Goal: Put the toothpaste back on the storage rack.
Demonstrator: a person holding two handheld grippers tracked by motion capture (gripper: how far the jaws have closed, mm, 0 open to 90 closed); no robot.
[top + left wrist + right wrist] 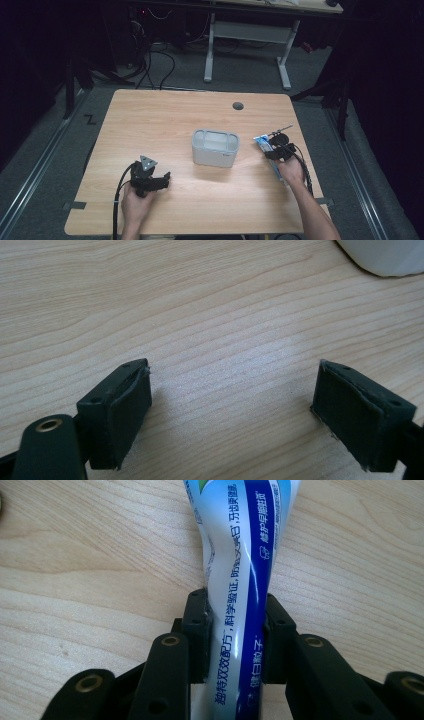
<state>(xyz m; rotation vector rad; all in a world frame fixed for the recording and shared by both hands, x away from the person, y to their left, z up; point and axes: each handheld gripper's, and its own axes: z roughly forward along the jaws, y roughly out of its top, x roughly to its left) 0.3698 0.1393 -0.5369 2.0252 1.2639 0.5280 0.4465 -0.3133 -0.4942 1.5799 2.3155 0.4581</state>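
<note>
A white and blue toothpaste tube (240, 580) runs up between my right gripper's (235, 630) jaws, and both pads squeeze its sides. From above, that tube (263, 143) lies by the table's right edge with the right gripper (278, 150) shut on it. A light grey open-topped box (215, 148) stands at the table's middle. My left gripper (159, 181) rests near the front left, open, its jaws pointing toward the box. In the left gripper view the left gripper (230, 410) has only bare wood between its pads, and the box's corner (385, 257) shows at the top right.
The wooden table (165, 115) has a round cable hole (238, 106) near its far edge. A thin dark tool (280, 131) lies just beyond the tube. Cables trail off the front edge from both grippers. Another desk's white legs (210, 50) stand on the floor behind.
</note>
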